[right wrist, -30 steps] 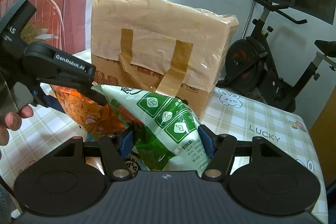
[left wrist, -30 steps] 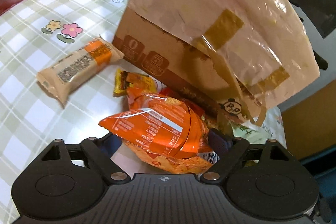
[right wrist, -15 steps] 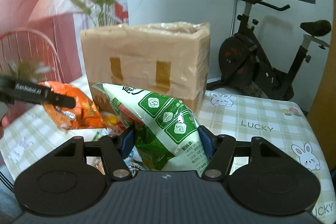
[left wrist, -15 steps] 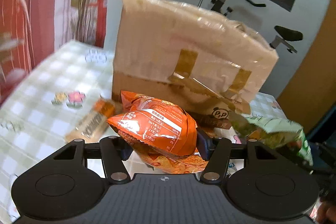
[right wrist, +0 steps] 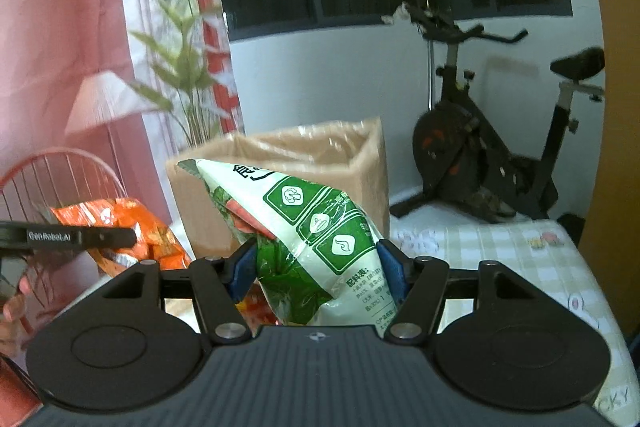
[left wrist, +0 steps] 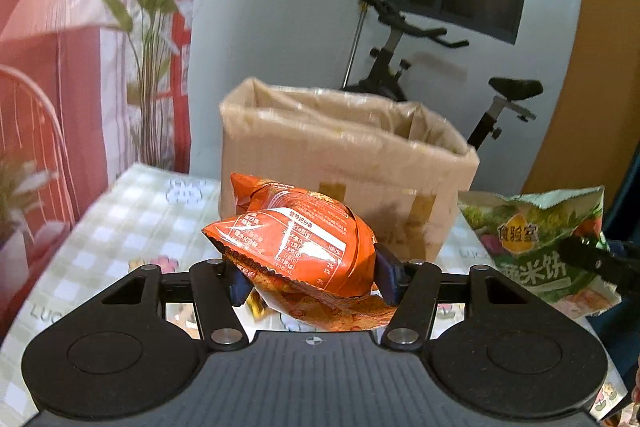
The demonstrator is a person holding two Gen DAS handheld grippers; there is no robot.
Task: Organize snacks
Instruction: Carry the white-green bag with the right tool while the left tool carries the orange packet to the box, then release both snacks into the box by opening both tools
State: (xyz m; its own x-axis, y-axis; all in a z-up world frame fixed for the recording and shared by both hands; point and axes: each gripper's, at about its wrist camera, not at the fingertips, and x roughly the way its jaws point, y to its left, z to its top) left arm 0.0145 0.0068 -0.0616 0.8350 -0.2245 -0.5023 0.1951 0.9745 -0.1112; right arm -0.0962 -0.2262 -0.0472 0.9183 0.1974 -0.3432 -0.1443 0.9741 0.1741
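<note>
Left gripper (left wrist: 310, 277) clenches the orange snack bag (left wrist: 296, 251); right gripper (right wrist: 318, 269) grips the green bag (right wrist: 304, 227), "GenRobot.AI" printed alongside.

snack bags — 2: orange bag (left wrist: 304, 247), green bag (right wrist: 316, 239) | cardboard box (left wrist: 344, 151) — 1 | exercise bike (right wrist: 492, 155) — 1

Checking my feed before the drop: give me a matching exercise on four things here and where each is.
Things:
1. orange snack bag
2. green snack bag
3. cardboard box
4. exercise bike

States:
A. on the floor behind the table
B. held in the right claw
C. open-topped on the table
D. held in the left claw

Pairs: 1-D, 2-B, 3-C, 4-A
</note>
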